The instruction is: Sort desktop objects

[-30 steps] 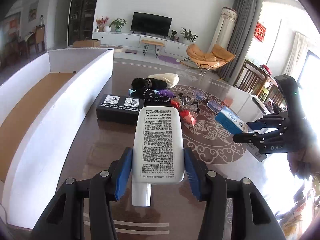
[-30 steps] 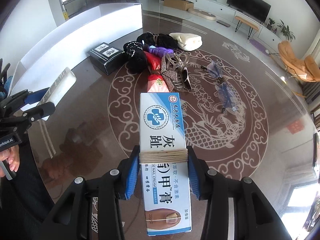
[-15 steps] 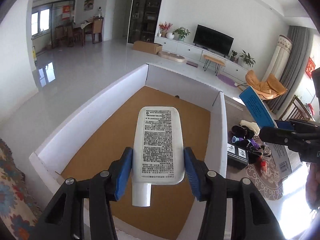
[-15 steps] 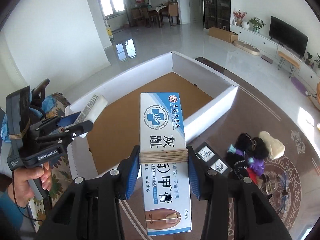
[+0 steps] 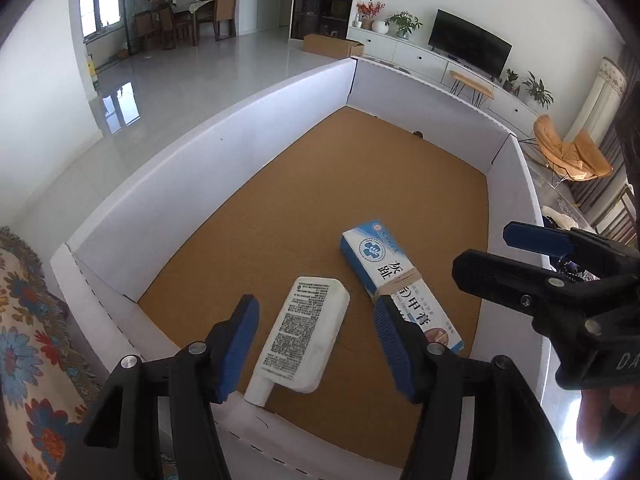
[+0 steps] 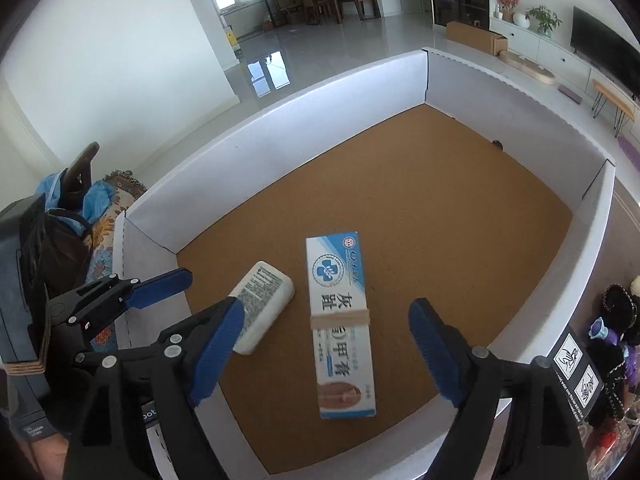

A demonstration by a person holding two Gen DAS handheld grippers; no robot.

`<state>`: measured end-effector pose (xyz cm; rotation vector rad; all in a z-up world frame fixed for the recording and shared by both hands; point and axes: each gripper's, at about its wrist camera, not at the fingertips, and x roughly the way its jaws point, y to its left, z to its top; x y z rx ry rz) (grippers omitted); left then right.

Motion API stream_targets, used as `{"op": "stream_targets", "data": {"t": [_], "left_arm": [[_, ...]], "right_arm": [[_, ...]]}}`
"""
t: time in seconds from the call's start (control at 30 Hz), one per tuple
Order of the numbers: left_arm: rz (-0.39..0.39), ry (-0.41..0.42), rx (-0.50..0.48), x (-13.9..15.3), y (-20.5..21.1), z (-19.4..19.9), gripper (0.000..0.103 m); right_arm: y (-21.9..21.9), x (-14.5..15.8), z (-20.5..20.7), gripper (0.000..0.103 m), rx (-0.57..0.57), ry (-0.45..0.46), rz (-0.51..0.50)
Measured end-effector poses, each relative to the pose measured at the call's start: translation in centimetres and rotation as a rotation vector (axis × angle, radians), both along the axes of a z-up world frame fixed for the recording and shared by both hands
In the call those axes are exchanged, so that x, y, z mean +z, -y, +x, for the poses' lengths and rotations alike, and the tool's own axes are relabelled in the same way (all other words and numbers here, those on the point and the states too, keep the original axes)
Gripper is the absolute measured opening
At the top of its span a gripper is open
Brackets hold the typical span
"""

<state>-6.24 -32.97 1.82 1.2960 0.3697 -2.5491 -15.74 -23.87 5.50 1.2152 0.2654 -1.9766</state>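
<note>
White flat plastic bottle point(image 5: 304, 336) lies on the brown floor of the big white cardboard box point(image 5: 224, 168), between the left gripper point(image 5: 318, 344), whose jaws have just been opening. Blue-and-white long carton point(image 6: 340, 320) lies there too, under the right gripper point(image 6: 328, 354), spread wide, touching nothing.

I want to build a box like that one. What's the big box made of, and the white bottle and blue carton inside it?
Box: looks like white cardboard, matte, with folded corners and perforated seams; its brown floor looks like cork or kraft board.
Bottle: seems plastic, smooth with a slight sheen, and has a moulded neck.
Carton: looks like thin printed card, slightly glossy, with sharp folded edges and a band, probably rubber, round it.
</note>
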Motion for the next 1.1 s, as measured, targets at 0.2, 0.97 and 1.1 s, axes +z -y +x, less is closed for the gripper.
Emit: {"op": "stream_targets", "data": {"t": [0.2,0.97,1.1], "left_arm": [[-0.003,-0.149,-0.107,3.9,-5.9,3.0,0.068],[-0.065,-0.019,-0.451,-7.6,-30.4,-3.5,0.100],[-0.110,0.002,-0.477,-7.8,-30.7,-5.1,0.103]], "right_arm": [[-8.0,3.4,1.8,0.098,-0.077,-0.128,-0.102],[-43.1,-9.1,6.6,0.103,-0.669,-0.154,0.174],[-43.1,-9.1,6.6,0.103,-0.677,-0.156,0.173]]}}
